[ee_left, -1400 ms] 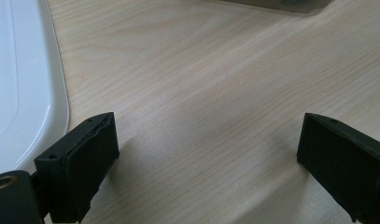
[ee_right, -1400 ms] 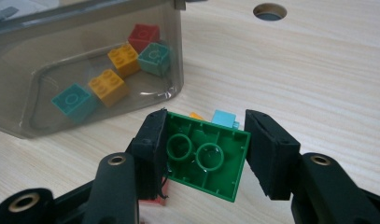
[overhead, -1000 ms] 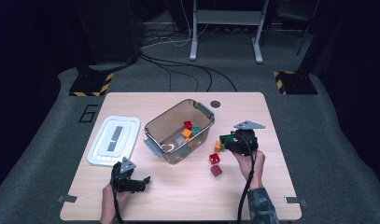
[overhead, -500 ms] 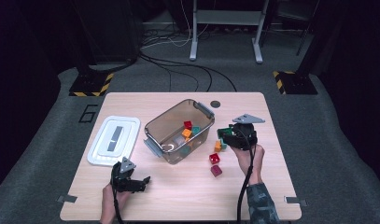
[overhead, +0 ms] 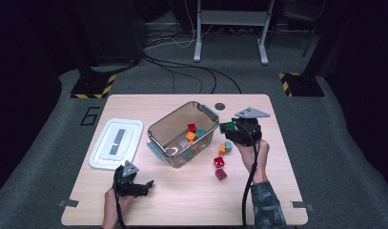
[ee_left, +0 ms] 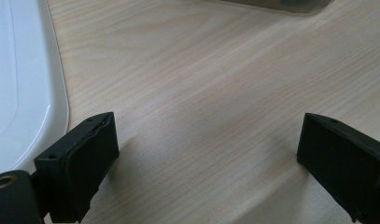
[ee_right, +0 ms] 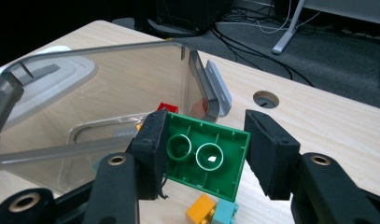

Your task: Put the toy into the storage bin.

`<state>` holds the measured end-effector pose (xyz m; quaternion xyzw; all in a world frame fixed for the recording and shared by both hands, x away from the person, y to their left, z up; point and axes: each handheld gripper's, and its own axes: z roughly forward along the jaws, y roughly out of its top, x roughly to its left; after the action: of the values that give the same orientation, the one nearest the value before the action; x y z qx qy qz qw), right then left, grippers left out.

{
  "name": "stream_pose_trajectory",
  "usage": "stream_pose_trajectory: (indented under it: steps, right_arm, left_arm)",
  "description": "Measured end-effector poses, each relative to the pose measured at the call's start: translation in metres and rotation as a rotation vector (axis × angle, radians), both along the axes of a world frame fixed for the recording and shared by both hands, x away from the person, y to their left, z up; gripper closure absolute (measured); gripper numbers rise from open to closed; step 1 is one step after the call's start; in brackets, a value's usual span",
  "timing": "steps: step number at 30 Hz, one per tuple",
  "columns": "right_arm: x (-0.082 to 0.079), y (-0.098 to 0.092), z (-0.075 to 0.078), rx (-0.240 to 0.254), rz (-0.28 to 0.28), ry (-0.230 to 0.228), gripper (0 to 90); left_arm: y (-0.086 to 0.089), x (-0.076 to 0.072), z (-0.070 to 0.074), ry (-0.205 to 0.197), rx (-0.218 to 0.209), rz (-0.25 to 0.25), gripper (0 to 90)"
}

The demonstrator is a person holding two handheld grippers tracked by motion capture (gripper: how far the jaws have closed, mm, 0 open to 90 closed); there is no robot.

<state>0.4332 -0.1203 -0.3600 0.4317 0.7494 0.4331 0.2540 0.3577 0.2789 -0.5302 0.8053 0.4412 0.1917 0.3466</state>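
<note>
The green brick [ee_right: 204, 158] has come up off the table since a second ago: in the earlier high views the right gripper [overhead: 229, 128] sat lower and nearer the loose blocks, and now it is higher and close beside the near wall of the clear bin [overhead: 158, 130]. I take that as the lift being done and the carry over the rim as what is left. The brick is a flat green piece, seen from its hollow underside with two round tubes showing, tilted, and clamped by its two ends between the half-closed black jaws. Below it an orange block [ee_right: 200, 208] and a pale teal block [ee_right: 225, 211] lie touching on the wood, with two red blocks [overhead: 219, 162] nearer the person. Several blocks already lie in the bin. Its white lid [overhead: 116, 142] rests to the left. The left gripper [overhead: 143, 185] rests low by that lid, jaws wide apart with nothing between them.
</note>
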Motion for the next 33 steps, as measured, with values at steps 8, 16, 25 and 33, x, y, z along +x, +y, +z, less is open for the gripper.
stream_pose_trajectory:
  steps: [8, 16, 25, 33]
  right_arm:
    - [0.005, 0.004, 0.012, 0.018, 0.004, -0.027, 50.4]
    - [0.01, 0.01, 0.028, 0.022, 0.008, -0.059, 50.4]
    - [0.018, 0.017, 0.035, 0.017, 0.012, -0.077, 50.4]
    - [0.029, 0.027, 0.036, 0.011, 0.023, -0.09, 50.4]
  left_arm:
    - [0.0, 0.0, 0.0, 0.0, 0.0, 0.0, 5.0]
    - [0.0, 0.0, 0.0, 0.004, 0.001, -0.001, 5.0]
    - [0.0, 0.0, 0.0, 0.002, 0.003, 0.004, 5.0]
    - [0.0, 0.0, 0.0, -0.003, 0.004, 0.004, 5.1]
